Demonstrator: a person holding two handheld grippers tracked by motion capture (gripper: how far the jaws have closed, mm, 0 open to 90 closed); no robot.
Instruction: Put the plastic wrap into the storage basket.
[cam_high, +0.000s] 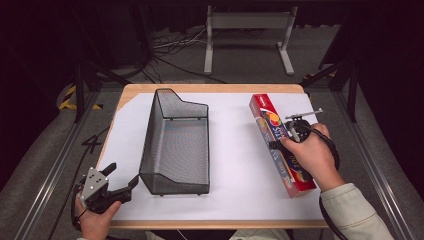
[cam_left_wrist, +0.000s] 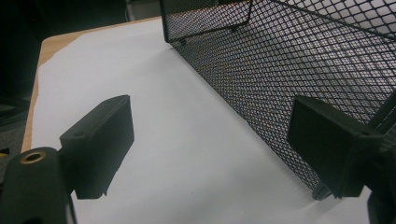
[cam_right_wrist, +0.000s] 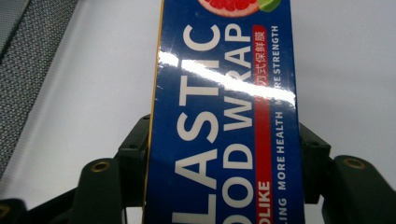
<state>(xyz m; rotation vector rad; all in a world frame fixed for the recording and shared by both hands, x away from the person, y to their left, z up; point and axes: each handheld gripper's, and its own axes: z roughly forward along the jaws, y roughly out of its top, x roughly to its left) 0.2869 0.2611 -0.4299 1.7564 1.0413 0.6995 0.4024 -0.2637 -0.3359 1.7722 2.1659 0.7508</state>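
Observation:
A long red and blue plastic wrap box lies lengthwise on the right side of the white sheet. My right gripper straddles its middle from above. In the right gripper view the black jaws press against both long sides of the box, so the right gripper is shut on it. A black wire-mesh basket stands empty at centre left. My left gripper rests low at the front left corner, open with nothing in it, and its jaws point along the basket's near wall.
White paper covers the wooden table top, with bare room between basket and box. Metal frame rails run along both sides of the table. Cables and a white stand lie on the floor beyond the far edge.

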